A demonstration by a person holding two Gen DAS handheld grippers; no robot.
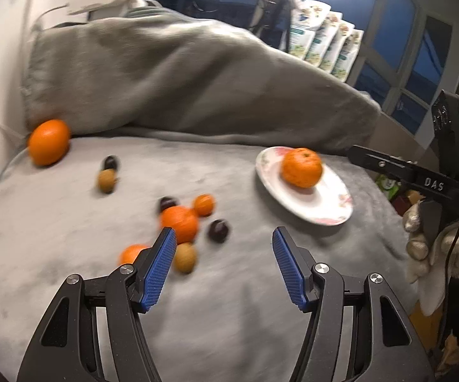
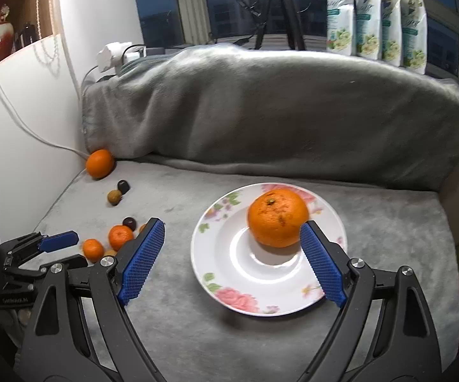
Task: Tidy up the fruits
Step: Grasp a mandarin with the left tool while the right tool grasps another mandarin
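So far just one orange (image 2: pixel 277 218) sits on the flowered plate (image 2: pixel 226 296), and the right gripper (image 2: pixel 232 258) hangs over it with fingers spread wide, pinching nothing. Still loose on the grey blanket (image 1: pixel 229 286): a big orange (image 1: pixel 48 141) back by the wall, a few small tangerines (image 1: pixel 179 223), some dark plum-like fruits (image 1: pixel 218 230) and a couple of tan ones (image 1: pixel 184 257). The left gripper (image 1: pixel 224 267) hovers just by that cluster, fingers apart and empty, so I'd say most of the job is left.

Five oranges (image 1: pixel 301 167), three dark fruits (image 1: pixel 218 230), two tan fruits (image 1: pixel 106 180), one plate (image 1: pixel 331 203), four pouches (image 2: pixel 377 16).
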